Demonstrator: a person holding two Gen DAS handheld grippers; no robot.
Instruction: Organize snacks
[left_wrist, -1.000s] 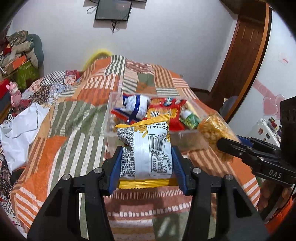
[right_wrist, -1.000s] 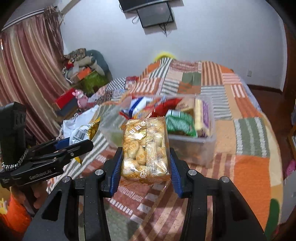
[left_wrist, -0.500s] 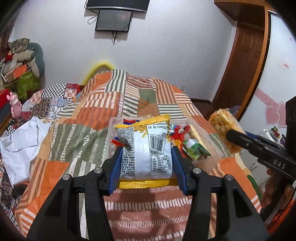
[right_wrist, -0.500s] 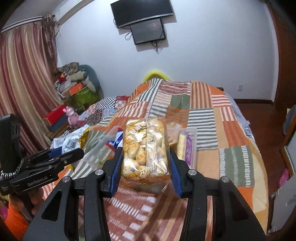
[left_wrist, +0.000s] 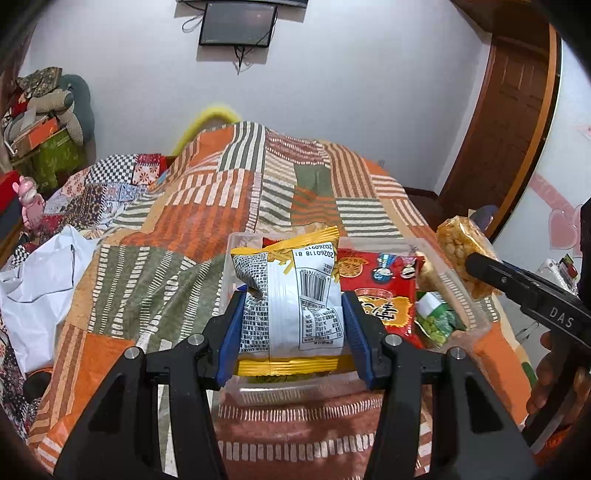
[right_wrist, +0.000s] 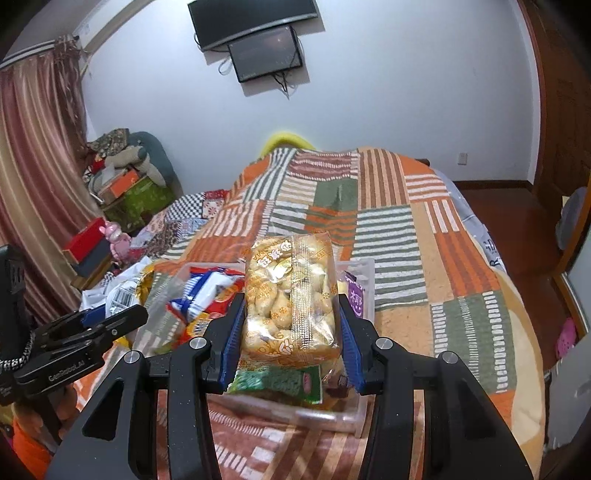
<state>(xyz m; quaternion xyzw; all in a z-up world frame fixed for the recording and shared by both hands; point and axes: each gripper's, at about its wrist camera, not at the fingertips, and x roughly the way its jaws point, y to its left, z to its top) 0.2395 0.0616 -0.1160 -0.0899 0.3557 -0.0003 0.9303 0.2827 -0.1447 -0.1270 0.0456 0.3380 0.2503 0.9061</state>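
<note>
My left gripper (left_wrist: 291, 325) is shut on a white-and-yellow snack bag (left_wrist: 291, 295), held over the left part of a clear plastic bin (left_wrist: 476, 314) on the bed. The bin holds a red snack bag (left_wrist: 384, 284), a green pack (left_wrist: 436, 321) and others. My right gripper (right_wrist: 291, 332) is shut on a clear bag of golden puffs (right_wrist: 291, 299), held over the bin's right part (right_wrist: 343, 417). That bag also shows at the right of the left wrist view (left_wrist: 465, 254). A green pack (right_wrist: 277, 384) and a blue-white bag (right_wrist: 207, 291) lie in the bin.
The bin sits on a striped orange and green patchwork quilt (left_wrist: 184, 221). White cloth (left_wrist: 33, 291) lies at the bed's left. Boxes and a pink toy (right_wrist: 118, 236) stand by the curtain. A wooden door (left_wrist: 506, 110) is at the right.
Both grippers have come closer to the bin with their bags and now hang over it; the bin looks larger and nearer in both views.
</note>
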